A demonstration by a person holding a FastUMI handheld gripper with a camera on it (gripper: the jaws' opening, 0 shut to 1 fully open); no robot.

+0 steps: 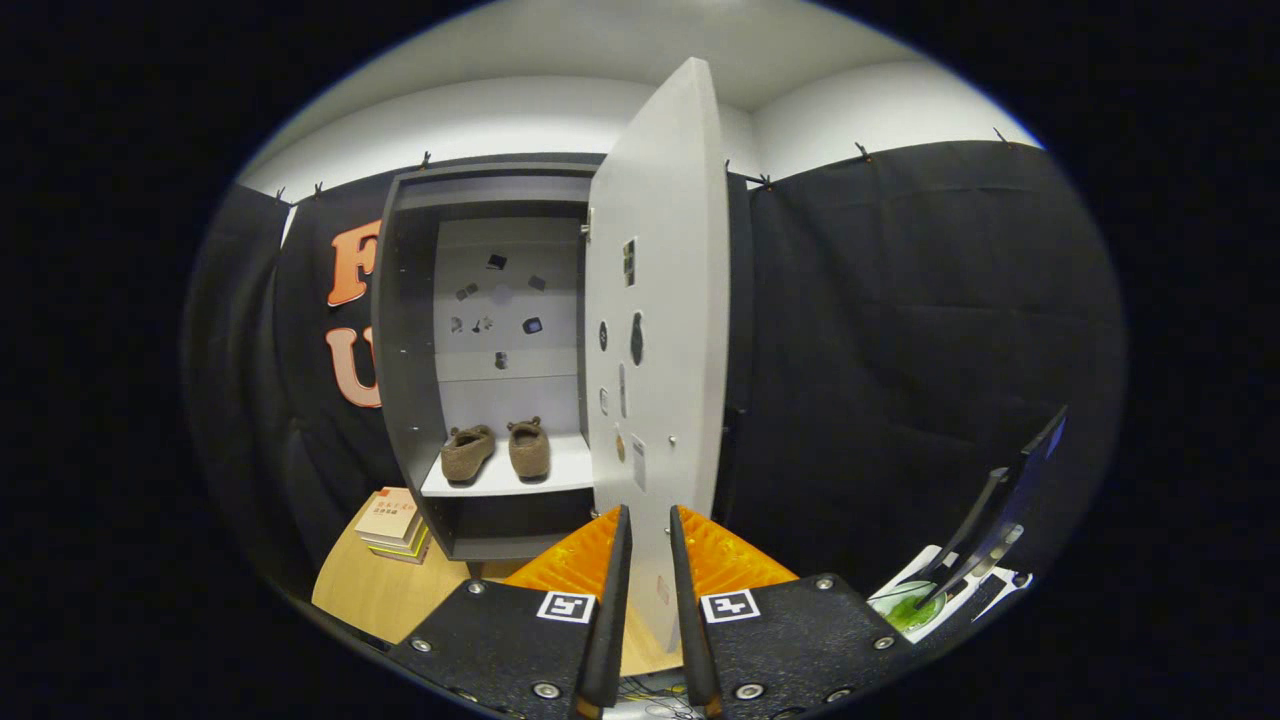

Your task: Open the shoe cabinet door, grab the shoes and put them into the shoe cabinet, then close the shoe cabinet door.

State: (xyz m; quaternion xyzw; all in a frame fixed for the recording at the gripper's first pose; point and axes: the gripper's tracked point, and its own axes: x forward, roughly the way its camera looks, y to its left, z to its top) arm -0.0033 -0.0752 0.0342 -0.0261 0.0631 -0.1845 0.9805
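The gripper (pixel 648 560) points level at the shoe cabinet (pixel 405 400), its fingers closed to a narrow gap around the lower edge of the open cabinet door (pixel 660 330), gripping it. The brown shoes (pixel 496 450) sit side by side on the cabinet's shelf (pixel 560 472), beyond the fingers.

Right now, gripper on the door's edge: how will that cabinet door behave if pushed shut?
The door looks like a rigid flat panel, so it probably swings without flexing. The fingers straddle its lower edge, and a push so low might twist it slightly. The shoes sit well inside, so they likely won't block it.
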